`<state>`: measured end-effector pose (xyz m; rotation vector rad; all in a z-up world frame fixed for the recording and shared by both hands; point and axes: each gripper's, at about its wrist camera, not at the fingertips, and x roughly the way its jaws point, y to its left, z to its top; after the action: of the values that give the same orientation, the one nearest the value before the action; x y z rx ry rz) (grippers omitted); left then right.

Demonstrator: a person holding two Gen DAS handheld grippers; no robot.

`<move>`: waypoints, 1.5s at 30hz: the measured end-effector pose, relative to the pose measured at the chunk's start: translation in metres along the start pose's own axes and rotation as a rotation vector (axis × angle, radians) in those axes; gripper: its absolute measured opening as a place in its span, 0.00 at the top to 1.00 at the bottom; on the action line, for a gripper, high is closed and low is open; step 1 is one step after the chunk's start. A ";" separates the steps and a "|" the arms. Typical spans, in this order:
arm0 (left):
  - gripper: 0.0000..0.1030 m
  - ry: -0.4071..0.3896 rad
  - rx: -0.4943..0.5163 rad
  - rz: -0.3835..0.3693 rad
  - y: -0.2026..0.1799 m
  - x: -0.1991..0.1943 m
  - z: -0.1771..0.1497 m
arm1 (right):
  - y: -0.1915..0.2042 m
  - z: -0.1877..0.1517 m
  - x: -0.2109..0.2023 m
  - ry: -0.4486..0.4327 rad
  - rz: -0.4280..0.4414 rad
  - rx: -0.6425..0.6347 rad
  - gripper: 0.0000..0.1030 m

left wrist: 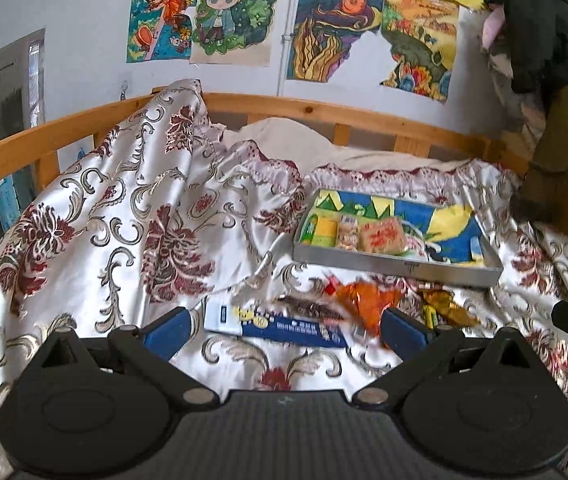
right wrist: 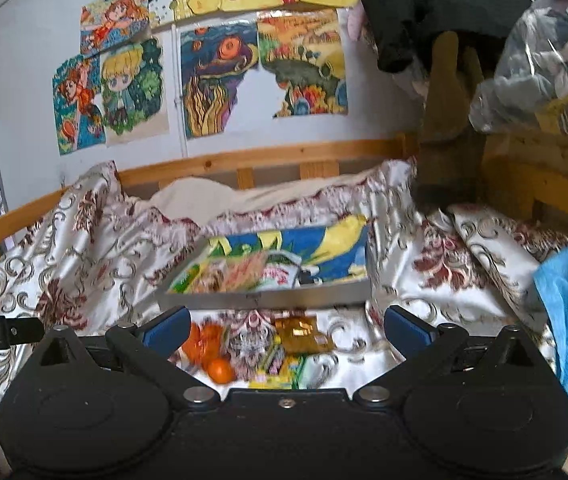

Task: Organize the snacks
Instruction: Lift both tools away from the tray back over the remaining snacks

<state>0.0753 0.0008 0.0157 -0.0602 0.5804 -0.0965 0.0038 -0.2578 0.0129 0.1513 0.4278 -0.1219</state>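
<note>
Mid-sort on a bed (left wrist: 123, 200) draped in a floral satin cover: a metal tray (left wrist: 396, 266) with a bright painted floor sits toward the far side near the wooden rail (left wrist: 284, 106), already holding a row of packets (left wrist: 354, 234) along its left end. Loose snacks remain on the cover just in front of the tray's near wall. The left gripper (left wrist: 284, 326), jaws spread wide and holding nothing, hovers over a long blue-and-white pack (left wrist: 279, 322) and a blurred orange wrapper (left wrist: 364, 300). The right gripper (right wrist: 284, 330), equally released and empty, hangs above a gold packet (right wrist: 304, 334), an orange sweet (right wrist: 219, 370) and a yellow-green pack (right wrist: 279, 368). Judging by the layout, the collecting step is under way; the next move likely calls for lowering one gripper onto a single item, closing squarely on it, and carrying it over the tray's near wall into the bare right portion.
</note>
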 end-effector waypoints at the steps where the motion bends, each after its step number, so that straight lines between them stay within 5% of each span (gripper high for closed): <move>1: 0.00 0.004 0.008 0.005 -0.001 -0.003 -0.002 | 0.000 -0.002 -0.002 0.013 0.005 0.003 0.01; 27: 0.00 0.035 0.082 0.027 -0.013 -0.016 -0.017 | 0.012 -0.017 -0.010 0.095 0.047 -0.085 0.01; 38: 0.00 0.167 0.072 -0.132 0.000 0.019 0.019 | 0.023 -0.014 0.005 0.176 0.080 -0.156 0.01; 45: 0.00 0.284 -0.022 -0.198 0.017 0.063 0.031 | 0.031 -0.012 0.038 0.294 0.109 -0.150 0.01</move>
<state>0.1460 0.0115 0.0061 -0.1267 0.8589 -0.2944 0.0375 -0.2286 -0.0103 0.0444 0.7178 0.0412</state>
